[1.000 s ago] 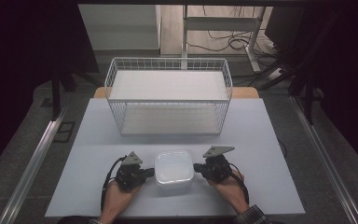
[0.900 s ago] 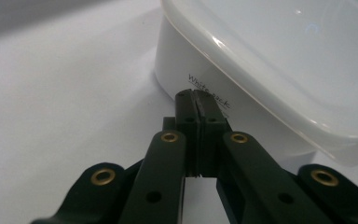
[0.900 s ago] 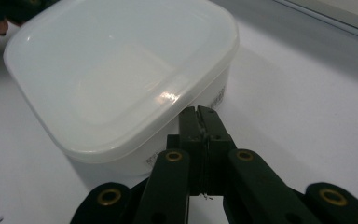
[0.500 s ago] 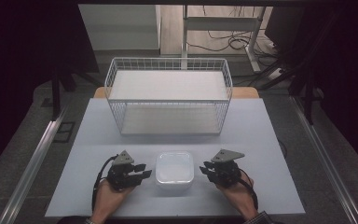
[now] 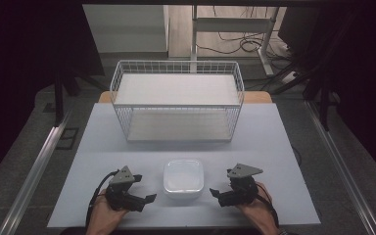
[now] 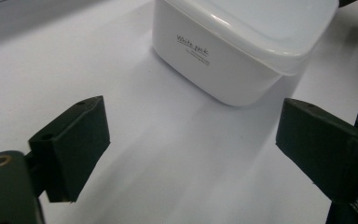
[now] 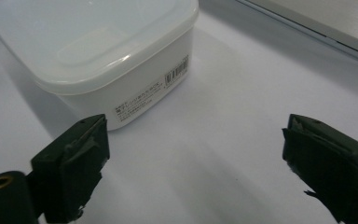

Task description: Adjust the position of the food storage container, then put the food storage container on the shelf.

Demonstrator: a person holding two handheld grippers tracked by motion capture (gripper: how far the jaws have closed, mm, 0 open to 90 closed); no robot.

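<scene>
Starting on the left of the box (image 5: 183, 178), I've got my left gripper (image 5: 144, 200) sitting low on the table (image 5: 274, 147), near the box's left side but clear of it. Its jaws have just been opening and now stand spread wide, released, with nothing but bare tabletop between them. In the left gripper view the box (image 6: 242, 44) sits ahead of the jaws, untouched, its printed side facing me.

Now the box itself: a white plastic tub with a cloudy lid pressed on, resting flat on the table, centred between my two hands and in front of the wire basket (image 5: 177, 100). The basket stands well behind the box, at the far side of the table.

Over to the right of the box, my right gripper (image 5: 216, 195) mirrors the other one, near the box's right side and apart from it. Its jaws have just been opening too and stand released, gripping nothing. In the right gripper view the box (image 7: 98, 51) lies ahead and to the left, its label and barcode showing, with open table between the pads (image 7: 81, 163).
</scene>
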